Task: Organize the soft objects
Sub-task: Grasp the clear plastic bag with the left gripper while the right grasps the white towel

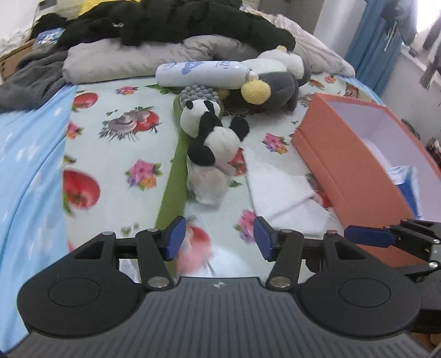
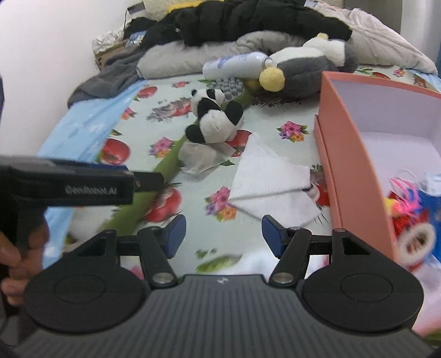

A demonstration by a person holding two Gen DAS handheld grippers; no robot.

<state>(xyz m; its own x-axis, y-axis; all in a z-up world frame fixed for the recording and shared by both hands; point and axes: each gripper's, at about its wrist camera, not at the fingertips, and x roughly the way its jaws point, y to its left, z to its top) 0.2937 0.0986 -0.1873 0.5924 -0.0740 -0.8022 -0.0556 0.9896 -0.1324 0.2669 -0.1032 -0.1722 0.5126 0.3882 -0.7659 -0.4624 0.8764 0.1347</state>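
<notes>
Soft things lie scattered on the bed (image 1: 115, 170), whose sheet is printed with fruit and flowers. My left gripper (image 1: 217, 238) hovers low over the sheet with its blue pads spread apart and nothing between them. My right gripper (image 2: 223, 236) is likewise spread wide and empty, just beside the orange box (image 2: 350, 154).

Ahead of both, the panda plush (image 1: 212, 132) lies across a long green strip (image 1: 172, 187), its lower end resting on a crumpled pale wrapper (image 2: 201, 159). Just to its right a folded white cloth (image 2: 270, 181) lies flat on the sheet, one edge near the box wall. Behind the panda I see a grey bumpy toy (image 1: 199, 93), a white bottle (image 1: 201, 73) on its side, and a grey-and-white plush (image 1: 278, 82) with a yellow pom-pom touching the bottle's cap.

Inside the box sits a bright red, blue and pink toy (image 2: 413, 220); motion blur hides its details. Grey bedding (image 1: 137, 55) and dark clothes (image 1: 179, 24) are heaped at the far end of the bed.
</notes>
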